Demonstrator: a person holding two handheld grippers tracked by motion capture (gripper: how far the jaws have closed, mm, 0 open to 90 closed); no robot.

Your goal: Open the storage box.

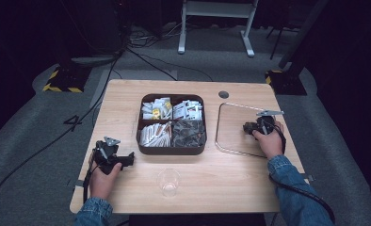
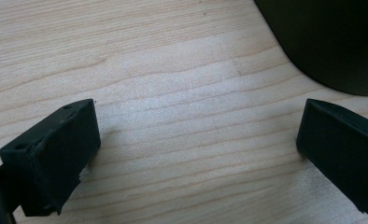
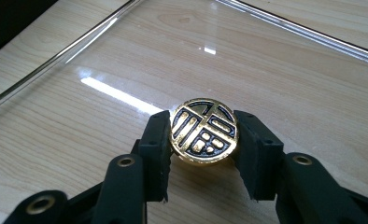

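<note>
Over glass lid (image 3: pixel 126 60) | right hand-held gripper (image 3: pixel 203 140) clamps gold knob (image 3: pixel 203 132) | left hand-held gripper (image 2: pixel 196 149) jaws apart

Dark recording studio: wooden table (image 1: pixel 127 94) on grey carpet (image 1: pixel 28 132), trailing floor cables (image 1: pixel 146 59), black stands (image 1: pixel 66 77).

The table (image 1: pixel 127 99) is pale wood with fine straight grain. The tray (image 1: pixel 172 149) is dark brown, its 4 compartments showing white-and-yellow packets (image 1: pixel 156 108), white packets (image 1: pixel 188 110), white-and-brown sticks (image 1: pixel 155 134) and dark, mottled pieces (image 1: pixel 189 133). The knob (image 3: pixel 204 130) is gold with a black pattern. The lid (image 1: pixel 230 125) and cup (image 1: pixel 169 182) are clear. Both grippers are black, and both sleeves (image 1: pixel 294 188) are blue denim.
</note>
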